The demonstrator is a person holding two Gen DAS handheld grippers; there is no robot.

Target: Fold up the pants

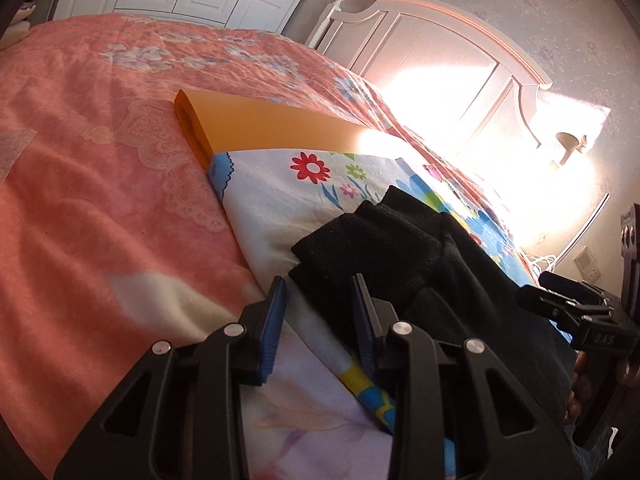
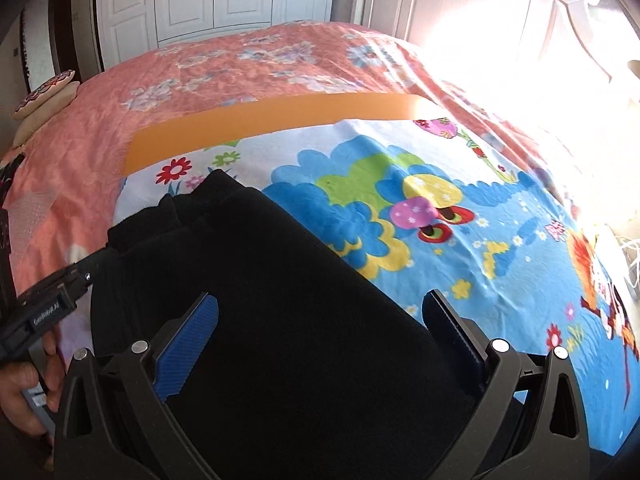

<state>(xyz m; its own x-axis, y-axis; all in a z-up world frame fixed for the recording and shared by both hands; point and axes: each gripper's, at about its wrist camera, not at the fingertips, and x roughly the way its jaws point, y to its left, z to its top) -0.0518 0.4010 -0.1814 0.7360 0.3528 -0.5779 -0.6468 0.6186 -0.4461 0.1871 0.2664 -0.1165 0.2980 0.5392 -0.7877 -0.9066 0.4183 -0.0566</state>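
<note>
A: Pants [image 2: 264, 280] lay bunched, part folded, on the cartoon sheet [image 2: 500, 232], nr its left edge, cuffs toward the orange board [image 2: 256, 128].

B: Handling, grip pts?

A: I judged thick fleece: soft, limp, light, not slippery. I'd pinch hem or waistband corners, both layers. Left gripper [image 1: 320, 300] was released, empty, at the cuff end; right gripper [image 2: 320, 316] spread wide over the fabric, gripping nothing.

B: Room?

A: Open sheet to the right, pink bedspread [image 1: 80, 200] left; headboard [image 1: 440, 52] well apart.
</note>
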